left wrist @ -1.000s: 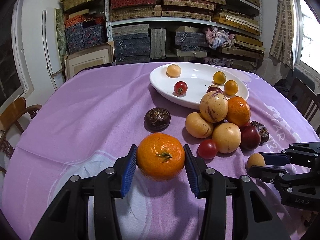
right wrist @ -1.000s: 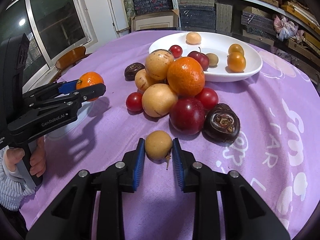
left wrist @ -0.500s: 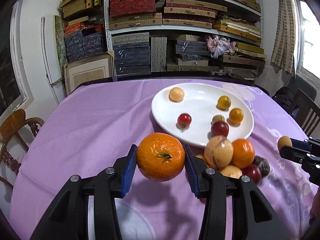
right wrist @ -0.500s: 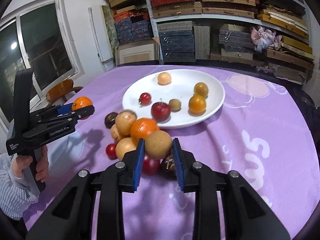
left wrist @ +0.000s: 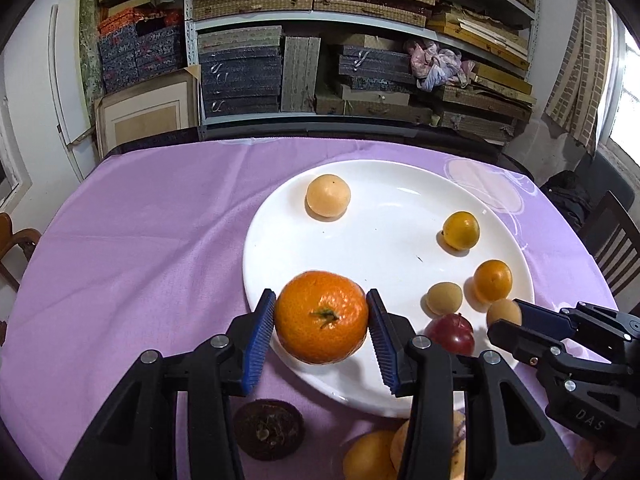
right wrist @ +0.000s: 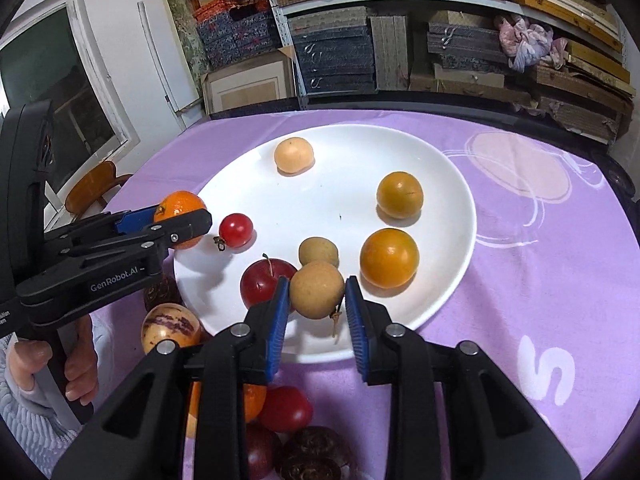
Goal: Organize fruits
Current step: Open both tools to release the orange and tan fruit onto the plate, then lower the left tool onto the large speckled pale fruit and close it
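My left gripper (left wrist: 321,330) is shut on a large orange tangerine (left wrist: 321,317) and holds it above the near left rim of the white plate (left wrist: 384,240). It also shows in the right wrist view (right wrist: 182,220). My right gripper (right wrist: 317,304) is shut on a small tan round fruit (right wrist: 316,289) with a stem, held over the plate's near rim (right wrist: 400,320). The plate holds a pale peach fruit (right wrist: 293,155), two yellow-orange fruits (right wrist: 399,195), a small tan fruit (right wrist: 318,251), a red apple-like fruit (right wrist: 264,280) and a cherry tomato (right wrist: 236,230).
Loose fruits lie on the purple cloth near me: a dark brown fruit (left wrist: 267,429), a striped pale fruit (right wrist: 170,328), red ones (right wrist: 290,408) and orange ones (left wrist: 370,456). Shelves of boxes (left wrist: 320,40) stand behind the table. Chairs stand at both sides.
Both grippers have lifted their fruits off the cloth and carried them forward over the plate. The loose fruit pile has dropped to the bottom of both views.
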